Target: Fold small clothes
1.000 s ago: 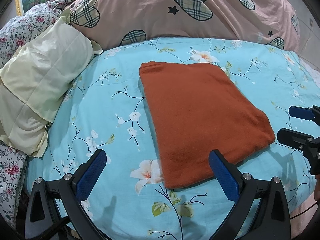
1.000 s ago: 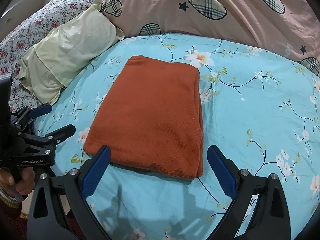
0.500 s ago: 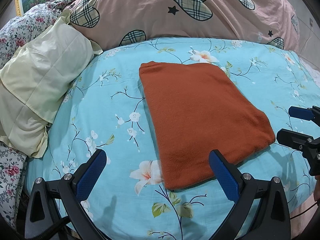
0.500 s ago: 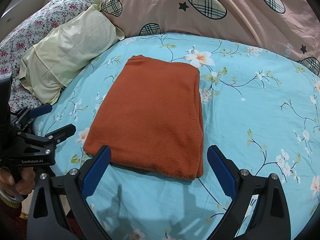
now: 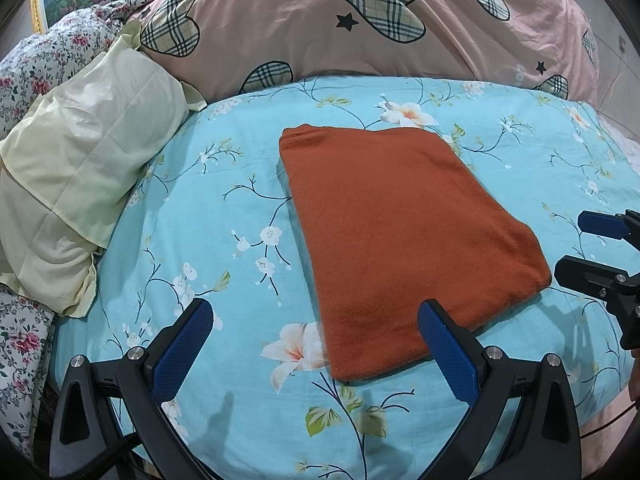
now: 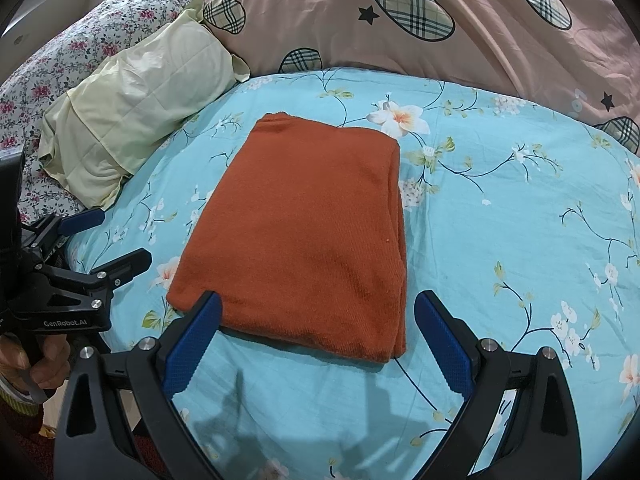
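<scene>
- The left gripper (image 5: 314, 322) hovered above the bed sheet (image 5: 208, 184) with its jaws spread wide, holding nothing.
- The folded orange garment (image 5: 396, 232) lay flat on the sheet just ahead of that gripper, its near edge between the blue pads and nearer the right pad.
- The right gripper (image 6: 316, 316) was likewise wide apart and empty; the garment (image 6: 304, 232) lay straight ahead, its near edge between the fingertips.
- A pale yellow pillow (image 5: 68, 168) sat ahead-left of the left gripper, and a pink quilt (image 5: 360, 20) lay beyond the garment.
</scene>
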Motion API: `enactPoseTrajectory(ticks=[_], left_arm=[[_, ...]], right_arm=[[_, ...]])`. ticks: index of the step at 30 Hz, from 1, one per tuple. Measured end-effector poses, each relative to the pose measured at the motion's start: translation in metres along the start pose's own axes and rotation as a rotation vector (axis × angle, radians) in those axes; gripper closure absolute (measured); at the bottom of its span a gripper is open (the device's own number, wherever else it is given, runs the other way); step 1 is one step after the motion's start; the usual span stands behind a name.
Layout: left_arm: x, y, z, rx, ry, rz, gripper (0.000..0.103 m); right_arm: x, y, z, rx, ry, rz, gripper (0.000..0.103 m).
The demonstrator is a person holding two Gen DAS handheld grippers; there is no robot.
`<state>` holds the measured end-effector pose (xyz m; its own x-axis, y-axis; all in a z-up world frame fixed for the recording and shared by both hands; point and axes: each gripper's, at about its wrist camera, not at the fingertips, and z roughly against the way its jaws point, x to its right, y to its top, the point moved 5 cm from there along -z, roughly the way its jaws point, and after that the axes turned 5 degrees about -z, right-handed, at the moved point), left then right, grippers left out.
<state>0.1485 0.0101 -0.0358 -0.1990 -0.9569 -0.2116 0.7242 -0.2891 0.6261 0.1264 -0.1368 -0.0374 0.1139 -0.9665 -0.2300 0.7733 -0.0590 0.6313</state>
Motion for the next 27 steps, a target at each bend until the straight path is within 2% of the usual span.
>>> enactPoseTrajectory(ticks=[9, 17, 27], left_arm=[[0.000, 0.005, -0.005, 0.000, -0.001, 0.001, 0.001], [-0.011, 0.018, -0.031, -0.005, 0.001, 0.031, 0.001], [-0.023, 0.020, -0.053, -0.035, 0.003, 0.065, 0.001]], right_arm=[[0.001, 0.006, -0.005, -0.004, 0.010, -0.002, 0.006], [0.010, 0.022, -0.029, -0.021, 0.017, -0.026, 0.006], [0.013, 0.023, -0.050, -0.045, 0.026, -0.045, 0.006]])
